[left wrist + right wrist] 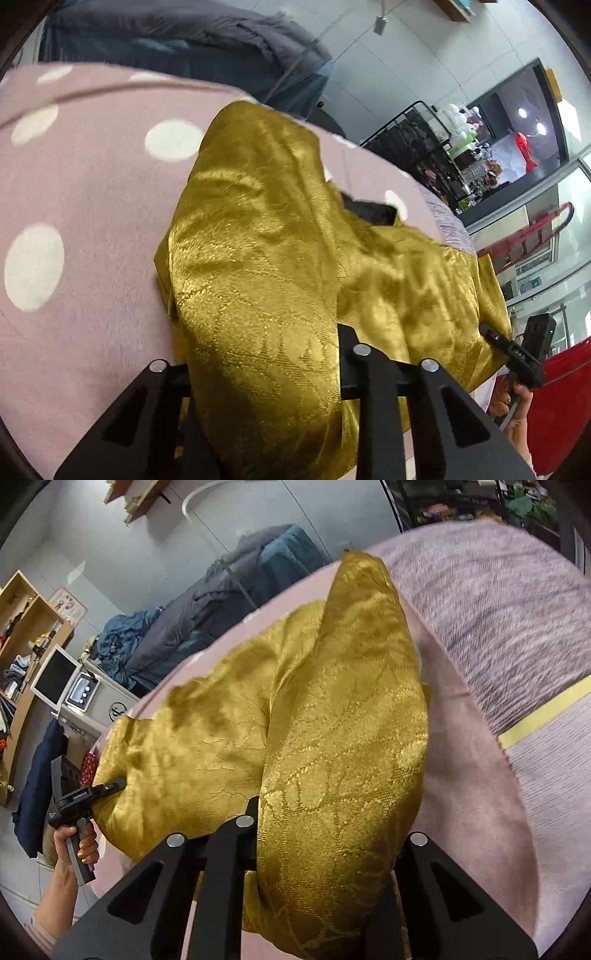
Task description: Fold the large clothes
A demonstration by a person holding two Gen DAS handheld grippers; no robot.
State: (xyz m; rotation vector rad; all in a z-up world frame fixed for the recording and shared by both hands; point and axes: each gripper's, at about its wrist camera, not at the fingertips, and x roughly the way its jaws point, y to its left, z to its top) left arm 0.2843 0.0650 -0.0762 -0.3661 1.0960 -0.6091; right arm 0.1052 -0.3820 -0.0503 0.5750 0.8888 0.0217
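Note:
A large gold brocade garment (266,251) lies on a pink sheet with white dots (74,192). My left gripper (266,354) is shut on one edge of the garment and lifts a fold of it. My right gripper (332,823) is shut on another edge of the same garment (332,701), which drapes over its fingers. The right gripper also shows in the left wrist view (491,334), and the left gripper shows in the right wrist view (118,785), each pinching the cloth. A black lining patch (369,212) shows in the garment.
A grey and blue duvet pile (229,602) lies beyond the bed. Shelves and a white monitor (55,675) stand at the left. A black rack (424,147) and a red ladder (532,236) stand at the right. A mauve knit blanket (498,609) covers part of the bed.

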